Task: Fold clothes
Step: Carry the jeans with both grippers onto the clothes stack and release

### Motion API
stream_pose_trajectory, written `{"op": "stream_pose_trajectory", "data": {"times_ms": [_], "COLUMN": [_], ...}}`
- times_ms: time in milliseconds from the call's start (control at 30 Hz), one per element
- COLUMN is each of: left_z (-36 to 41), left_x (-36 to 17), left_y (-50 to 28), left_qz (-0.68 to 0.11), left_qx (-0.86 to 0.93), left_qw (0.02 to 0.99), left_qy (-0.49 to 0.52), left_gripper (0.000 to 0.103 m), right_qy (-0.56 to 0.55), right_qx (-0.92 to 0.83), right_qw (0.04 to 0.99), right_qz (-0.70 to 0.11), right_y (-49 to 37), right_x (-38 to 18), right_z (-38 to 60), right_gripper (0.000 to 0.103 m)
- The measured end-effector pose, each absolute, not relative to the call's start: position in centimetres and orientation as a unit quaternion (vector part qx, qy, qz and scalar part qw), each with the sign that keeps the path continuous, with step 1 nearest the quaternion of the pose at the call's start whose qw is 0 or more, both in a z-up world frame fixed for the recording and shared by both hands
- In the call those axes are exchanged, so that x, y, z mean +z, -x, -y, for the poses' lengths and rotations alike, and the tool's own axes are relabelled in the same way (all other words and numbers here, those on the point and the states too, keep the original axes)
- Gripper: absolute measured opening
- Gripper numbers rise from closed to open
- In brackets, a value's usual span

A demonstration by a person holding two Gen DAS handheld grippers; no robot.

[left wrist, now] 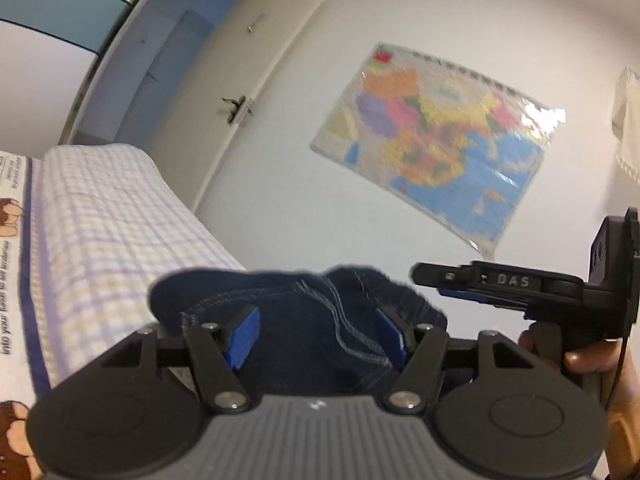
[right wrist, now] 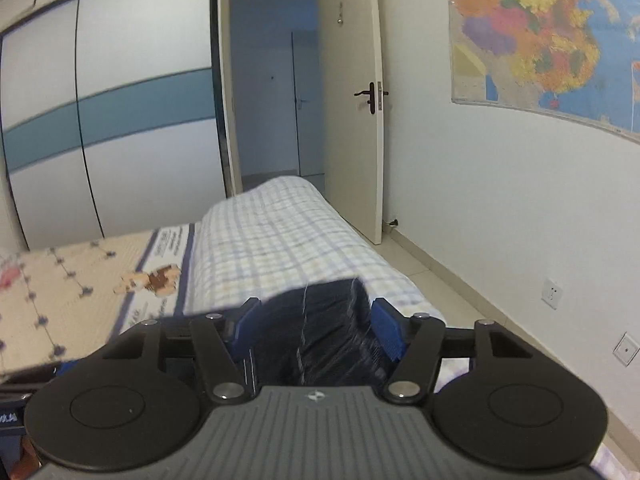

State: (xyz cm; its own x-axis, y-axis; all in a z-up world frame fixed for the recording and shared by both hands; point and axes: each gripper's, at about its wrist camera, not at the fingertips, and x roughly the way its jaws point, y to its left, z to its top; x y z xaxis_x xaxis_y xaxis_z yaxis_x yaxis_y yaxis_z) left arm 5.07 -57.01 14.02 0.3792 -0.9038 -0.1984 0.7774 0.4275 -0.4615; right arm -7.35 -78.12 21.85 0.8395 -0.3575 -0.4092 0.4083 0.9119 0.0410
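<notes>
Fingers, left: left gripper [left wrist: 318, 334] has its 2 blue fingers [left wrist: 244, 336] spread part way, with a dark blue denim garment [left wrist: 304, 320] bunched between them; whether the pads actually pinch the cloth, I cannot tell.
Fingers, right: right gripper [right wrist: 310, 330] shows the same picture, blue fingers [right wrist: 386, 326] part open with the dark cloth [right wrist: 320, 332] filling the gap; a firm grip or a loose one, I cannot tell.
Garment: raised off the bed [left wrist: 120, 216], hanging in front of both cameras, stitched seams and a hem visible in the left wrist view.
Hands: 2 grippers sit close side by side; the right one [left wrist: 500, 284] appears at the edge of the left wrist view, a person's hand [left wrist: 580, 354] on its handle.
Bed: checked blanket, nothing folded visible on it.
Progress: early, by my judgement; the garment is gathered and lifted, not yet laid flat.
Left to do: spread it, fold it, set it down.
</notes>
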Motion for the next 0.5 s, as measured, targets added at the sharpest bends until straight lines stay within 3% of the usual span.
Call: {"op": "stream_pose_trajectory", "data": {"times_ms": [267, 500], "left_z": [59.5, 59.3], "left_x": [11.5, 13.9], "left_y": [-4.3, -3.3], "left_qz": [-0.208, -0.223], "left_qx": [-0.515, -0.497], "left_qw": [0.83, 0.838], "left_qy": [0.052, 0.023], "left_gripper": [0.065, 0.066], "right_qy": [-0.106, -0.099], "right_qx": [-0.258, -0.283], "right_qw": [0.927, 0.929], "right_qz": [-0.251, -0.217], "right_y": [6.7, 7.6], "right_x": [15.2, 16.2], "right_z": [82.1, 79.9], "right_gripper": [0.068, 0.07]}}
